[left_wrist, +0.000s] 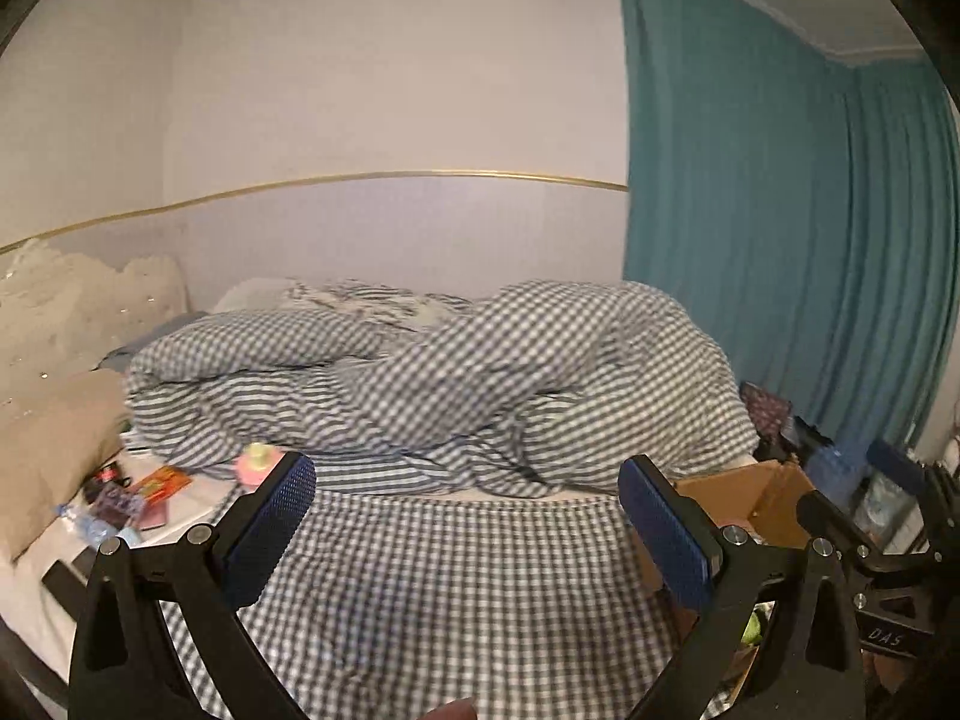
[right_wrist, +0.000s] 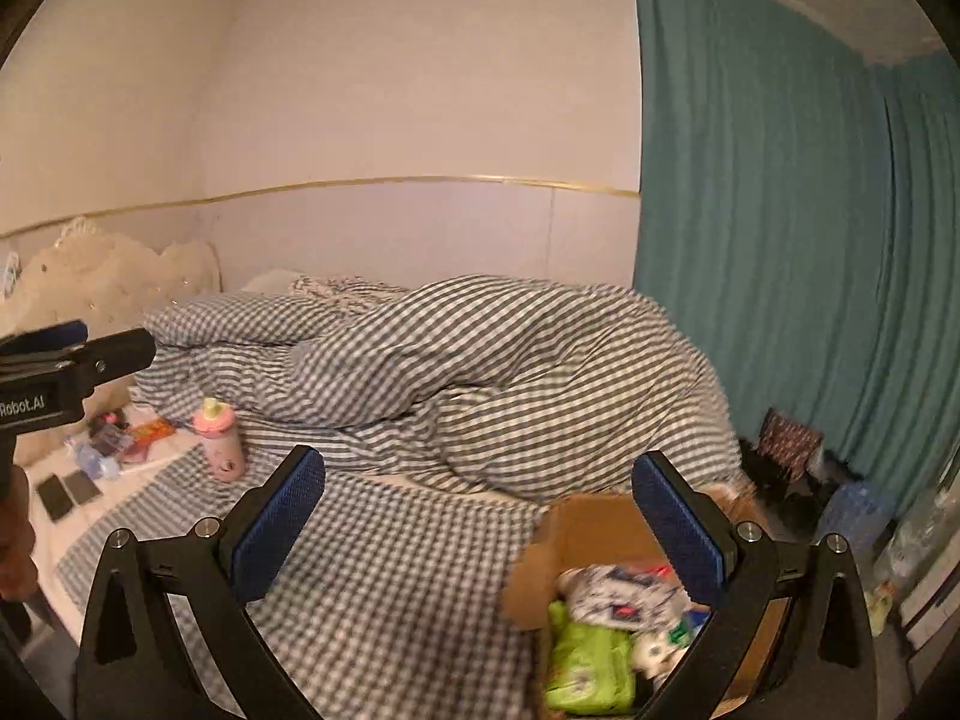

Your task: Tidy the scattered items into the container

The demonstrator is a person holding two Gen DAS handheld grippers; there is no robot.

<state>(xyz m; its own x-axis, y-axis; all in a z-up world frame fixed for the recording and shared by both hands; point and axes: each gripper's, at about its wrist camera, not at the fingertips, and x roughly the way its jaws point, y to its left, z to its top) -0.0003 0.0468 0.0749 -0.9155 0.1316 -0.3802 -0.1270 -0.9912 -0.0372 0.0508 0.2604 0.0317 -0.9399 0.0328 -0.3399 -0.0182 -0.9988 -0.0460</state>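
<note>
A: How do the left gripper's (left_wrist: 468, 516) fingers stand?

B: Spread wide, nothing between them but the checked sheet (left_wrist: 432, 588). The blue pads face each other across the gap.

A: And the right gripper (right_wrist: 480, 510)?

B: The same: fingers well apart and holding nothing. Its right finger hangs over the box (right_wrist: 576, 534).

A: Where does the box sit for the left one?

B: Just past its right finger, at the bed's edge (left_wrist: 750, 492); only an open flap shows there.

A: What is in the box?

B: From the right wrist view, a green pack (right_wrist: 591, 660) low between the fingers toward the right one, and a white printed pack (right_wrist: 624, 594) above it, touching. Smaller bits beside them are too blurred to name.

A: What lies loose?

B: A pink bottle (right_wrist: 219, 441) stands upright on the sheet, beyond the right gripper's left finger. Further left of it sit an orange packet (right_wrist: 150, 431), a clear bottle (right_wrist: 93, 459) lying down, and two dark phones (right_wrist: 66, 492) side by side on the white mattress.

A: Behind all that?

B: A heaped checked duvet (right_wrist: 480, 372) beyond both fingertips, and a teal curtain (right_wrist: 780, 240) far right.
</note>
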